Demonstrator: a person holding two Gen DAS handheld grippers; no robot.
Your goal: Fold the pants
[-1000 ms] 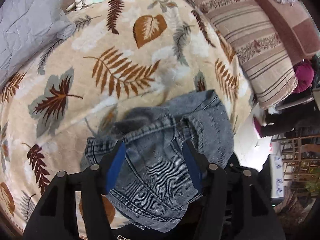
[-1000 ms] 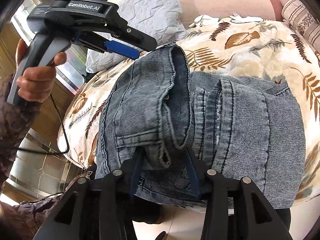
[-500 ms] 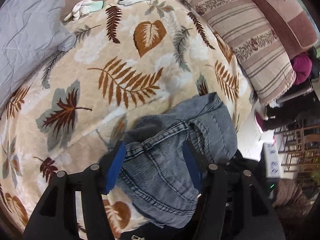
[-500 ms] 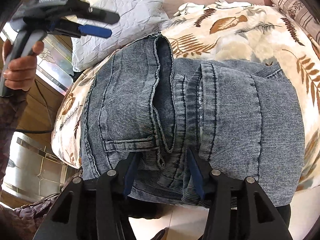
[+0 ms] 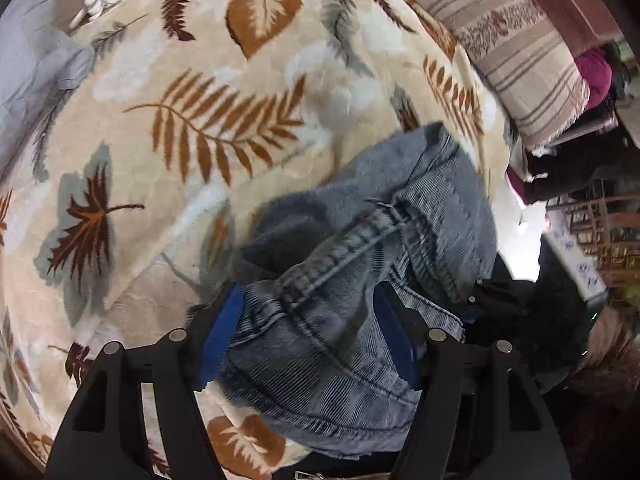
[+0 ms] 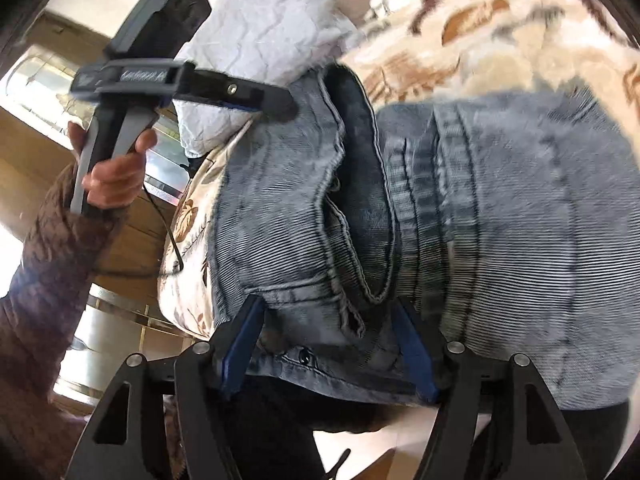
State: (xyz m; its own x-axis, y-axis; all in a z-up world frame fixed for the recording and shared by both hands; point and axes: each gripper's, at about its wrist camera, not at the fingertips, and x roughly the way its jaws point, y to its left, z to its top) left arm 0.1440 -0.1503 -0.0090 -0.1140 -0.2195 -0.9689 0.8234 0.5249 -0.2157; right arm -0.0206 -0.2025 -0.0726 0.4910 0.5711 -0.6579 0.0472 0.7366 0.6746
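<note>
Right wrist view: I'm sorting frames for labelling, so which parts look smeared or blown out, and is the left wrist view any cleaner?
Right wrist view: motion blur smears the leaf-patterned beige blanket and the blue-grey denim pants; the window area at left is glary. Left wrist view: blanket print fairly crisp, the pants' waistband softly blurred, the right edge dark; fisheye bends both.

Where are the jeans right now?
The jeans lie bunched on the leaf-patterned blanket at the bed's near edge, in both views right in front of each tool's fingers, with the grey pillow just beyond them on the left.
</note>
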